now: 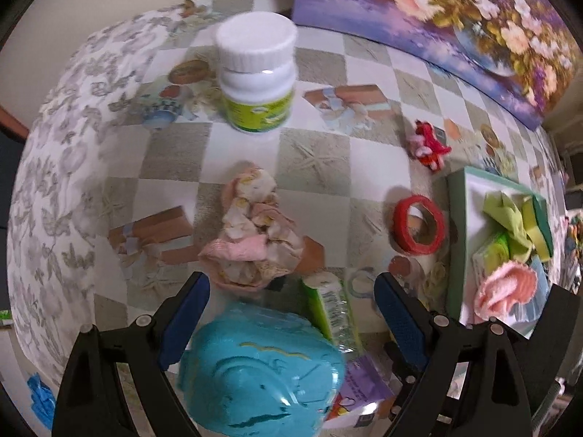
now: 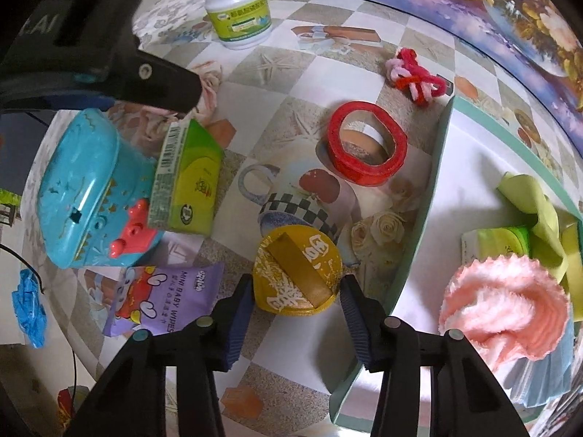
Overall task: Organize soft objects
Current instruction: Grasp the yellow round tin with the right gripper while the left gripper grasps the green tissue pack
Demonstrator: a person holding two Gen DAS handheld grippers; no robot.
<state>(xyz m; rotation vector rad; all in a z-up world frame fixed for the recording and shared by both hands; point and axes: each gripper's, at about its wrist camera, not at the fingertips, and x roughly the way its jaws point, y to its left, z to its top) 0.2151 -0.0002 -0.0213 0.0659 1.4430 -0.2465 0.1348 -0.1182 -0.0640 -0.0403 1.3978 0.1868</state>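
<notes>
A crumpled pink floral cloth (image 1: 251, 233) lies on the checkered tablecloth just ahead of my left gripper (image 1: 291, 313), which is open and points down over a turquoise box (image 1: 262, 375) and a green tissue pack (image 1: 328, 306). The teal-rimmed tray (image 2: 433, 167) on the right holds a fluffy pink cloth (image 2: 506, 309), a green cloth (image 2: 535, 204) and a small green pack. My right gripper (image 2: 297, 291) has its pads against both sides of a yellow cup (image 2: 297, 273) beside the tray. A purple wipes pack (image 2: 160, 298) lies to its left.
A red tape roll (image 2: 366, 142) and a red-and-pink pipe-cleaner knot (image 2: 415, 76) lie near the tray's far corner. A white bottle (image 1: 255, 73) stands at the back. A flower painting (image 1: 455, 25) borders the far edge. One left-gripper finger (image 2: 164, 80) reaches over the turquoise box.
</notes>
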